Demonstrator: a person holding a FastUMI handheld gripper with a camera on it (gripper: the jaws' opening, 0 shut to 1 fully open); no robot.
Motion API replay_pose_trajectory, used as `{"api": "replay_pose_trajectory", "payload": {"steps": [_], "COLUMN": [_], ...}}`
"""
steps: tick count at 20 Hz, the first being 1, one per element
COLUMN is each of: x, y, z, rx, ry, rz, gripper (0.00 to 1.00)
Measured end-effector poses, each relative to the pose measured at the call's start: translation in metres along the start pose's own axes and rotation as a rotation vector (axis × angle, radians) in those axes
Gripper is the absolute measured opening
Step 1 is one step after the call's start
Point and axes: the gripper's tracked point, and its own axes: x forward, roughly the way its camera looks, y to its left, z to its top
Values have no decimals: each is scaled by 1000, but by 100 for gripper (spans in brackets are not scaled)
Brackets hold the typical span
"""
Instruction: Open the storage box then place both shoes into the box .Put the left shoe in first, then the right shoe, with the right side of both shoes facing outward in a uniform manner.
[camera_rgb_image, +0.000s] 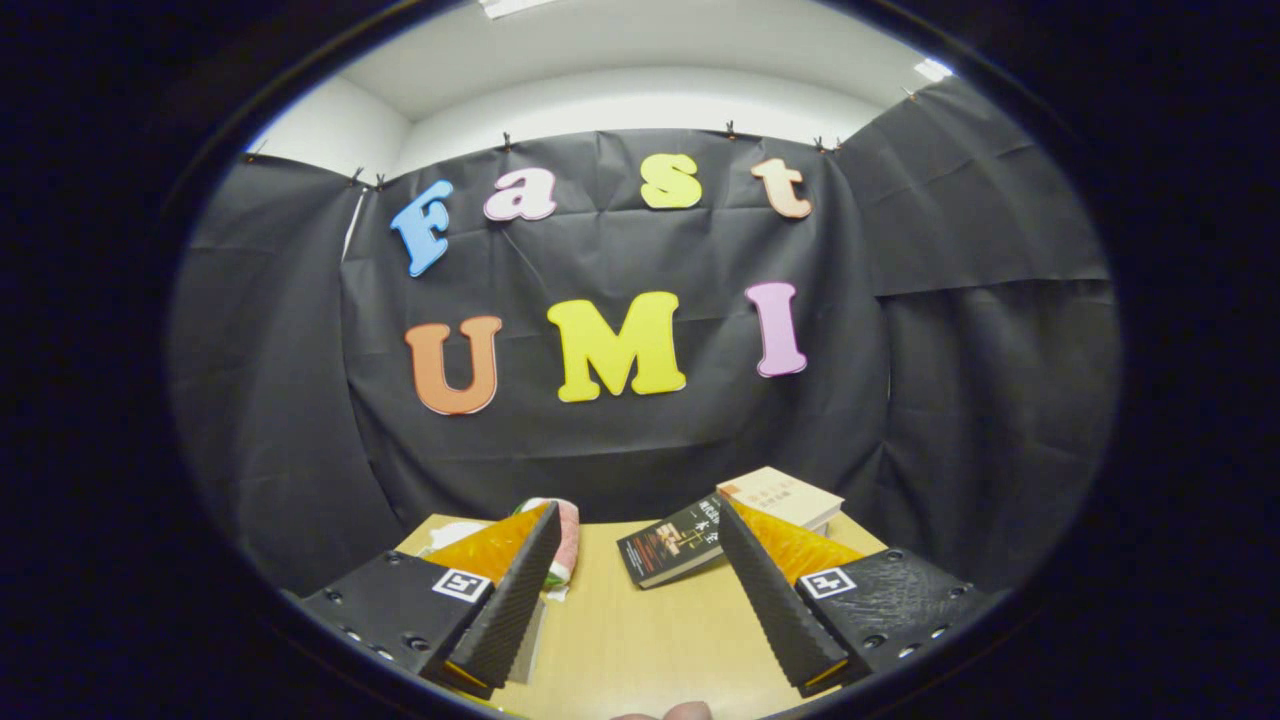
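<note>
- While held above the near part of the surface (640, 640), the gripper (633, 520) is seen with its two fingers spread wide apart, and nothing is pinched or touched between them.
- A square black-and-white marker tag (461, 584) is carried on the left finger's body, and a matching tag (829, 582) on the right finger's body.
- Bare pale wood of the surface is seen in the gap between the fingers.
- A fingertip (688, 711) of a person is glimpsed at the near end of the gap, below the fingers.
- Just beyond the left finger's tip, a shoe (566, 545) with pink, white and green parts is partly hidden by that finger; which shoe of the pair it is cannot be told.
- Between the fingertips and slightly ahead of them, a dark book (668, 545) is laid flat on the surface; writing is printed on its cover but is too small to be made out.
- Beside it, beyond the right finger's tip, a pale book (785, 497) is laid, its cover lettering likewise too blurred to be read.
- Behind the surface, the booth's black cloth wall (960, 400) is hung.
</note>
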Motion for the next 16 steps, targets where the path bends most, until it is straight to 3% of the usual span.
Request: {"api": "replay_pose_trajectory", "payload": {"steps": [16], "x": [-5], "y": [6], "z": [-3], "rx": [-6], "ry": [7], "rz": [18], "gripper": [96]}}
